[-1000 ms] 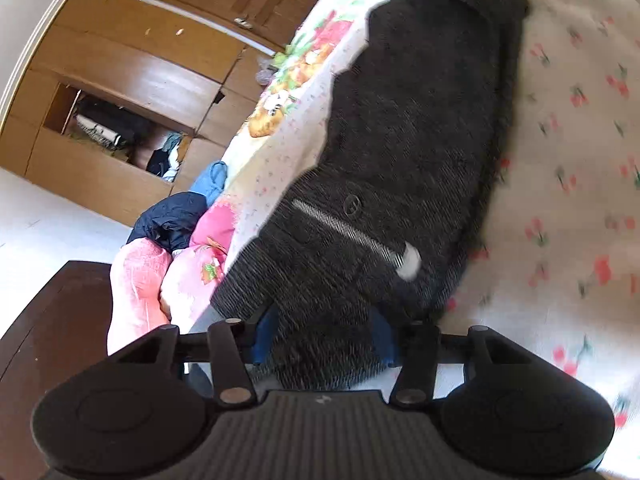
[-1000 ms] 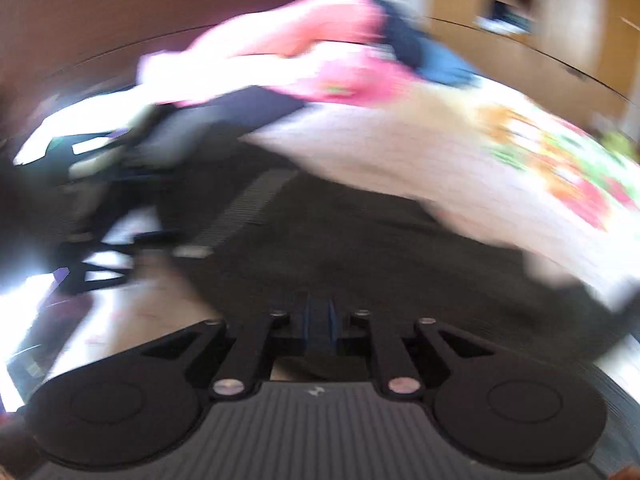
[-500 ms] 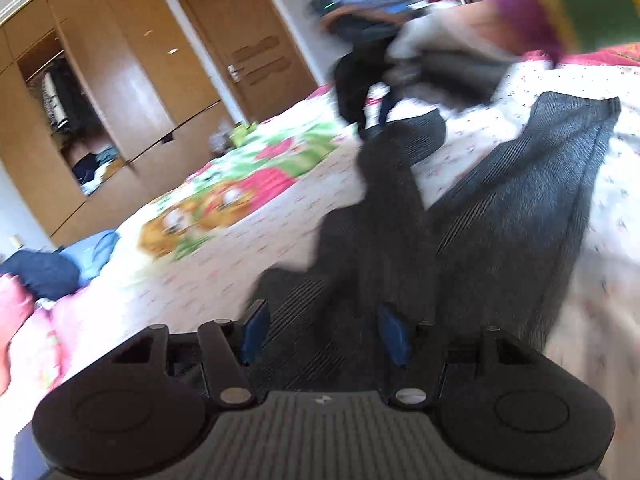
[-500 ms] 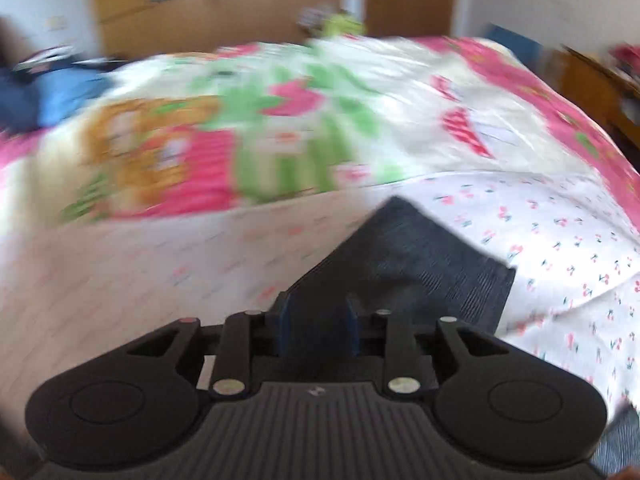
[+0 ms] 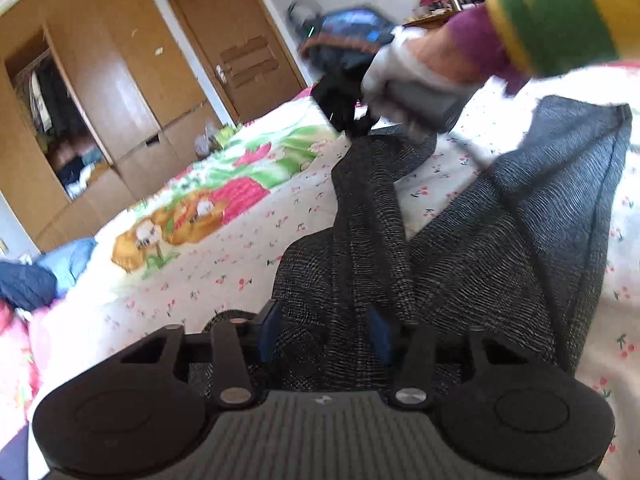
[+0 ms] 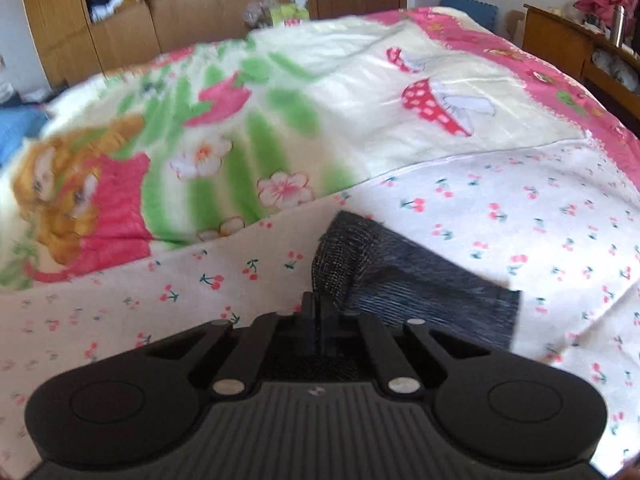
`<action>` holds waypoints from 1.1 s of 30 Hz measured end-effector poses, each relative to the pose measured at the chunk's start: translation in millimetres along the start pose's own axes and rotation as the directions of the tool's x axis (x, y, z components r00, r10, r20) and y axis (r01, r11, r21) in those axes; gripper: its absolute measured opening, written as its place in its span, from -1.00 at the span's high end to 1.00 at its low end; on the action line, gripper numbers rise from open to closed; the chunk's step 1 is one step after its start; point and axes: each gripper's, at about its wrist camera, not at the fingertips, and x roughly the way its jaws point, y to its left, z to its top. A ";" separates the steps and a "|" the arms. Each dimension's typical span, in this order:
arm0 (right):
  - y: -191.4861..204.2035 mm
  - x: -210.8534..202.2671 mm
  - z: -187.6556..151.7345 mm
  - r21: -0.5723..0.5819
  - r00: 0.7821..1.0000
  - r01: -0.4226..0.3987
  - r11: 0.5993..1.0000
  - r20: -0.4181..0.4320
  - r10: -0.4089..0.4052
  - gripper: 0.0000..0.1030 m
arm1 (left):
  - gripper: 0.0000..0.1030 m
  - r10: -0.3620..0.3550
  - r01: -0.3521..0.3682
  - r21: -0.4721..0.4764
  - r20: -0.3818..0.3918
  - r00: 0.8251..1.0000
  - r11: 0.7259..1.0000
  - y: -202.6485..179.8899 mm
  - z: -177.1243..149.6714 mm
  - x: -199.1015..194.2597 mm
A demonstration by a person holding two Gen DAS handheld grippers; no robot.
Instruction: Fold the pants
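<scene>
Pants (image 5: pixel 460 264), dark grey knit, lie spread on the cherry-print bedsheet (image 5: pixel 224 280), legs splayed apart in a V; left gripper (image 5: pixel 324 336) sits at the waist end, jaws part-open and just closing in, bunched cloth between the blue pads but firm pressure not evident; right gripper (image 6: pixel 320 320) has just closed, jaws pinched tight on the cuff of one leg (image 6: pixel 344 256), seen in the left view under a gloved hand (image 5: pixel 404 80). Risks, as I judge: waist slipping from the left's loose hold once pulled; thin cuff pinch catching one layer only, so the leg twists; the other leg (image 5: pixel 560 200) dragging unaligned and creasing the fold.
</scene>
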 end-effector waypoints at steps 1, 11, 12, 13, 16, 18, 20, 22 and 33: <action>-12.7 -17.9 -2.9 0.017 0.999 -0.033 0.999 0.027 0.033 0.97 | -0.09 0.009 -0.009 0.013 0.003 1.000 1.000 -3.0 1.1 -2.1; -127.9 -195.8 -62.4 0.196 0.963 -0.207 0.959 0.216 0.164 0.99 | -0.07 -0.028 0.026 0.080 0.030 0.999 0.996 -30.5 27.4 -62.6; -137.4 -207.1 -71.0 0.221 0.958 -0.222 0.950 0.232 0.170 0.99 | -0.07 -0.022 0.017 0.101 0.046 0.999 0.995 -33.5 29.4 -69.8; -147.6 -218.3 -81.3 0.249 0.954 -0.234 0.940 0.245 0.173 0.99 | -0.07 -0.021 0.014 0.108 0.058 0.998 0.994 -34.9 30.8 -76.0; -185.0 -251.8 -124.0 0.340 0.948 -0.250 0.906 0.276 0.158 0.99 | -0.07 -0.042 0.037 0.078 0.066 0.997 0.996 -34.7 30.2 -86.1; -203.9 -263.5 -157.2 0.366 0.957 -0.217 0.905 0.263 0.123 0.99 | -0.07 -0.071 0.066 0.084 0.059 0.996 0.994 -39.9 24.3 -87.8; -217.1 -251.4 -183.6 0.396 0.977 -0.157 0.905 0.196 0.084 0.98 | -0.07 -0.092 0.088 0.108 0.031 0.995 0.990 -49.1 20.2 -85.2; -230.5 -230.4 -203.0 0.454 0.982 -0.170 0.874 0.149 0.113 0.92 | -0.07 -0.107 0.104 0.141 0.014 0.994 0.985 -58.6 20.1 -84.0; -280.8 -177.5 -213.8 0.693 0.913 -0.408 0.595 0.309 0.266 0.33 | -0.08 -0.121 0.112 0.263 0.017 0.993 0.958 -90.7 41.6 -78.7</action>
